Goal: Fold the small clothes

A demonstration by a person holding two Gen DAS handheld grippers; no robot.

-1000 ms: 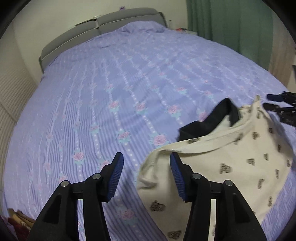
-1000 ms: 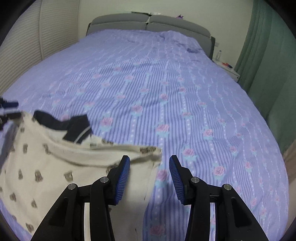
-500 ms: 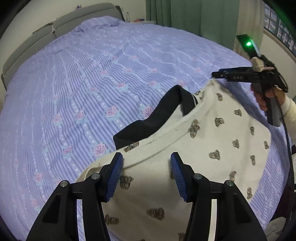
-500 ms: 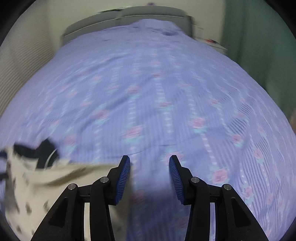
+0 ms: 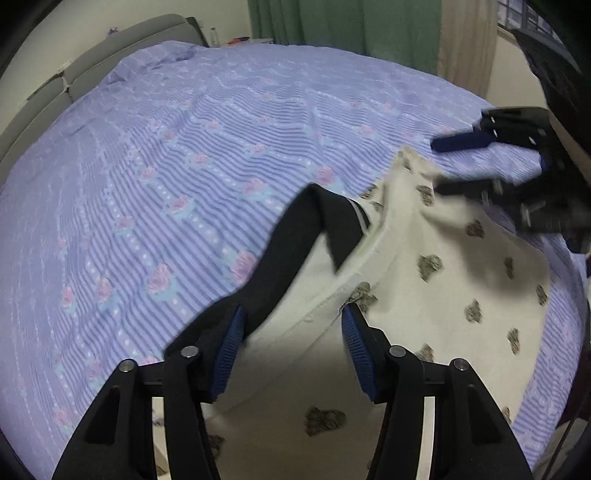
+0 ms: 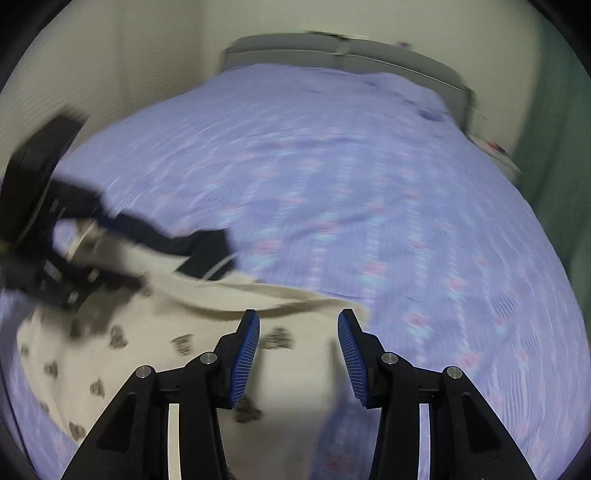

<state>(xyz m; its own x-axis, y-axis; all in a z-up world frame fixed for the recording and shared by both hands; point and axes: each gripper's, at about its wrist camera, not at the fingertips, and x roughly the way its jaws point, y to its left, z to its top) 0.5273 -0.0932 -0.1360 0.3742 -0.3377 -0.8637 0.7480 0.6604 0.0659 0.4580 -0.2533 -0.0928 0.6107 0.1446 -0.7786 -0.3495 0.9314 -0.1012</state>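
Note:
A small cream garment with dark bear prints (image 5: pixel 436 280) lies on the purple bed, with a black garment (image 5: pixel 295 243) partly under its upper edge. My left gripper (image 5: pixel 291 332) is open, its fingers over the cream garment's left edge and the black cloth. My right gripper (image 6: pixel 297 332) is open above the garment's right corner (image 6: pixel 184 332). The right gripper also shows in the left wrist view (image 5: pixel 443 164), open at the garment's far corner. The left gripper appears blurred in the right wrist view (image 6: pixel 107 251).
The bed carries a purple striped sheet with roses (image 5: pixel 184 147) and a grey headboard (image 6: pixel 332 55). Green curtains (image 5: pixel 351 26) hang beyond the bed's right side. A nightstand (image 6: pixel 495 151) stands beside the headboard.
Both grippers have swung in over the cream garment, still open. The left gripper moved closer to the black cloth. The right wrist view is blurred from motion.

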